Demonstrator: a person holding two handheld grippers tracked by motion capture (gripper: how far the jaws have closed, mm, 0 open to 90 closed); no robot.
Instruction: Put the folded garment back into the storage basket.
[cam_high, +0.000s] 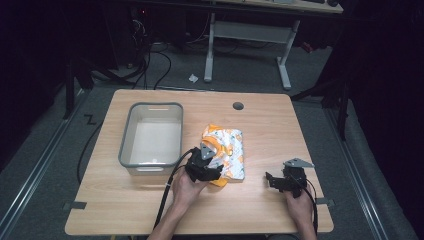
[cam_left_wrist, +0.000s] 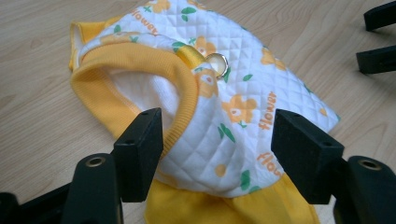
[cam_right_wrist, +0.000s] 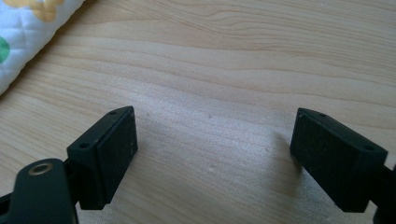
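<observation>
**Left jaws spread over quilted garment; right jaws spread over bare wood**

While the left gripper (cam_left_wrist: 219, 149) stands at the near end of the quilted garment (cam_left_wrist: 224, 93), its two black jaws are spread wide, one on each side of the cloth's white flower-printed panel. The left jaw sits against the yellow ribbed collar (cam_left_wrist: 140, 60); whether the other jaw touches the cloth cannot be told, and the fabric is not visibly squeezed. A small metal ring (cam_left_wrist: 217, 63) on a yellow loop lies on top of the garment, beyond the jaws.

Right gripper (cam_right_wrist: 212, 149): jaws spread apart, with bare wood between them. A corner of the garment shows at the upper left of the right gripper view, well apart from the jaws.

High view: the garment lies flat near the middle of the wooden table (cam_high: 260, 120), just right of a grey plastic bin (cam_high: 129, 130). Left gripper sits over the garment's near edge. Right gripper rests near the table's front right, apart from the garment. Each gripper is held in a hand, with a cable trailing back.
</observation>
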